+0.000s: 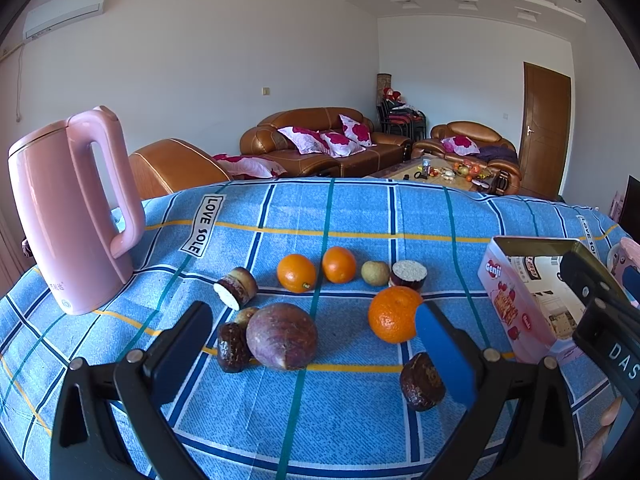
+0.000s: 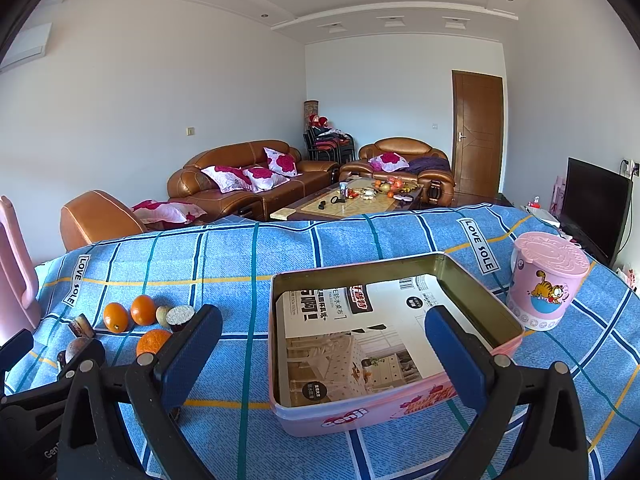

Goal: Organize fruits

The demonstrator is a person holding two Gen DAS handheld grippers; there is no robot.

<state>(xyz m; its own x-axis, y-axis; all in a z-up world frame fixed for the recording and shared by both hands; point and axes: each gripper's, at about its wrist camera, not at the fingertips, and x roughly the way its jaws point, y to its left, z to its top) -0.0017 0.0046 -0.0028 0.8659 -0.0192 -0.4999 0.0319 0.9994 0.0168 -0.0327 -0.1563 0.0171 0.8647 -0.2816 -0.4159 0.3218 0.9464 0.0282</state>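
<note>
Fruits lie loose on the blue checked cloth [image 1: 340,420]: two small oranges [image 1: 296,273], a bigger orange [image 1: 394,314], a purple passion fruit [image 1: 281,336], a small green fruit [image 1: 375,273], and several dark cut pieces [image 1: 421,382]. My left gripper [image 1: 316,354] is open low over the cloth, the passion fruit between its fingers, the big orange beside its right fingertip. The pink tin box [image 2: 400,404] holds only a printed paper. My right gripper [image 2: 324,352] hovers open over the tin, holding nothing.
A pink kettle [image 1: 72,216] stands at the left of the table. A pink cartoon cup [image 2: 546,286] with a lid stands right of the tin. The table's far edge drops off toward sofas, a coffee table and a TV.
</note>
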